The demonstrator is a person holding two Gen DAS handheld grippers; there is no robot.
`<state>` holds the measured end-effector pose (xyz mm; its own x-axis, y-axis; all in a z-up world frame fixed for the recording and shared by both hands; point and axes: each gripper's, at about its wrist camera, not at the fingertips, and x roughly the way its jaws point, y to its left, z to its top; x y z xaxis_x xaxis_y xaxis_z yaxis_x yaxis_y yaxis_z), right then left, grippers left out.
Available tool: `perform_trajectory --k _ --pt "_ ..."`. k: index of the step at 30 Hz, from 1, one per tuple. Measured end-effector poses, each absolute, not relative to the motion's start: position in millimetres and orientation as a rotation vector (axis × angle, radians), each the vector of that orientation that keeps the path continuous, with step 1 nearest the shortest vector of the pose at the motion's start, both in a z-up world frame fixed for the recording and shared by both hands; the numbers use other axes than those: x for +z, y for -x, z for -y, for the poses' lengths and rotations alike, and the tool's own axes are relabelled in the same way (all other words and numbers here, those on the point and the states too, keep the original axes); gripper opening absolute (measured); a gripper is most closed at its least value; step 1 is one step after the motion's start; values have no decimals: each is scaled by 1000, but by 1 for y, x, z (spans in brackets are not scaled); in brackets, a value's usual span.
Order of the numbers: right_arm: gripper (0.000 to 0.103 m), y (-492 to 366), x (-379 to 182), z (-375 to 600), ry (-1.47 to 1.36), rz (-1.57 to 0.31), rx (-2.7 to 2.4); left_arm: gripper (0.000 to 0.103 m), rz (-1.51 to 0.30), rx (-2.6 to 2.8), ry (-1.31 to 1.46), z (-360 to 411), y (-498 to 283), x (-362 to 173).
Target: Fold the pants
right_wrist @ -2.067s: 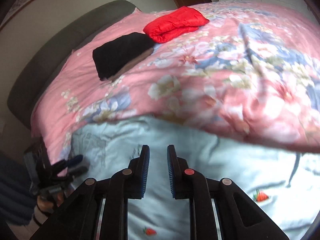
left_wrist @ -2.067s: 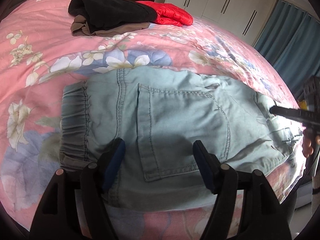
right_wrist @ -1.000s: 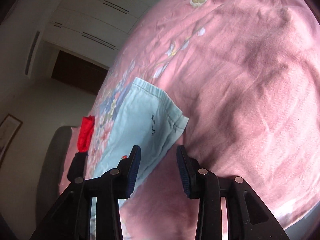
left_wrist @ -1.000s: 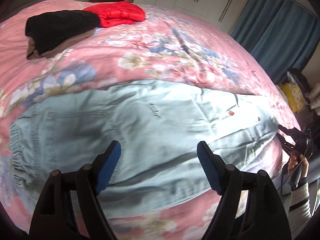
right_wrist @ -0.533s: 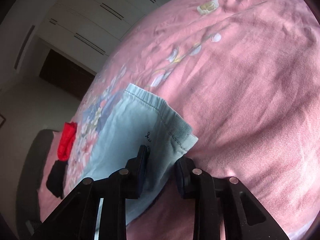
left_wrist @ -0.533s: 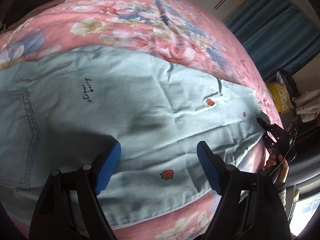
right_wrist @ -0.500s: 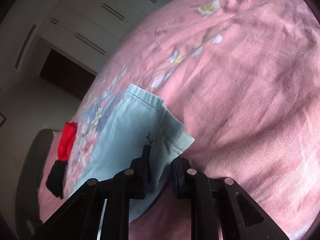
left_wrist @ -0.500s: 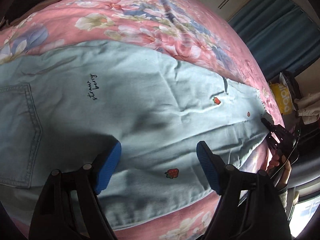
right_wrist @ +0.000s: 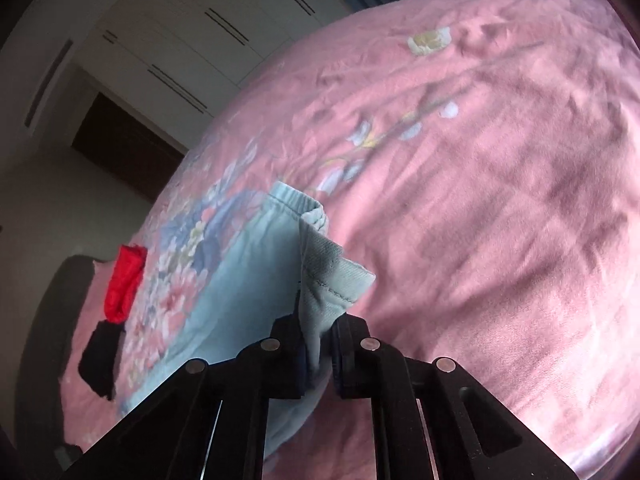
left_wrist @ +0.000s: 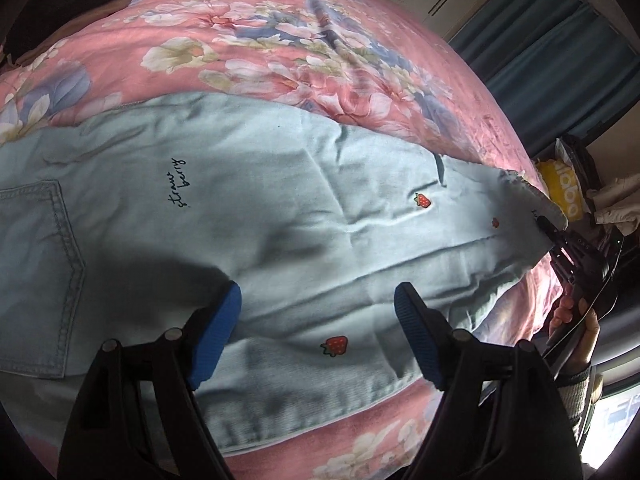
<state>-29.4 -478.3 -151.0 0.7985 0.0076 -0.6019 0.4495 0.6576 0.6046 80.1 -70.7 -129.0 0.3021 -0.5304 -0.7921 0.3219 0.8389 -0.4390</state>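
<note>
my right gripper was pinched tight on the hem of the pale blue pants, which lay spread across the pink floral bedspread; my left gripper hung wide open above them, holding nothing.

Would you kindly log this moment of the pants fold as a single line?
right gripper: shut on pants hem | left gripper: open above pants | pants: flat on floral bedspread
</note>
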Motion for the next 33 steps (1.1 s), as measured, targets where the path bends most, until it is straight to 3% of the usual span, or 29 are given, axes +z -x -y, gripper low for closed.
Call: perform_trajectory --k 5,8,11,17,23,28,31,33 --pt "9 21 -95 427 -591 -532 -198 80 -1120 -678 354 73 -82 -110" --pt "9 7 -71 383 -434 -529 -141 87 -1102 -761 501 70 -85 -99" --pt "9 -5 -60 333 -286 -537 -65 88 -1080 -803 635 65 -90 -93" --pt "9 -7 -90 236 -96 -560 160 89 -1083 -807 723 61 -94 -106" --pt "9 -4 -150 184 9 -705 235 89 -1184 -820 793 65 -96 -141" --pt "9 -1 -147 181 40 -666 218 89 -1179 -868 802 78 -108 -139" --pt "9 1 -139 168 86 -632 226 84 -1167 -883 827 80 -118 -139" --pt "9 4 -135 155 128 -609 245 58 -1161 -877 833 74 -123 -140"
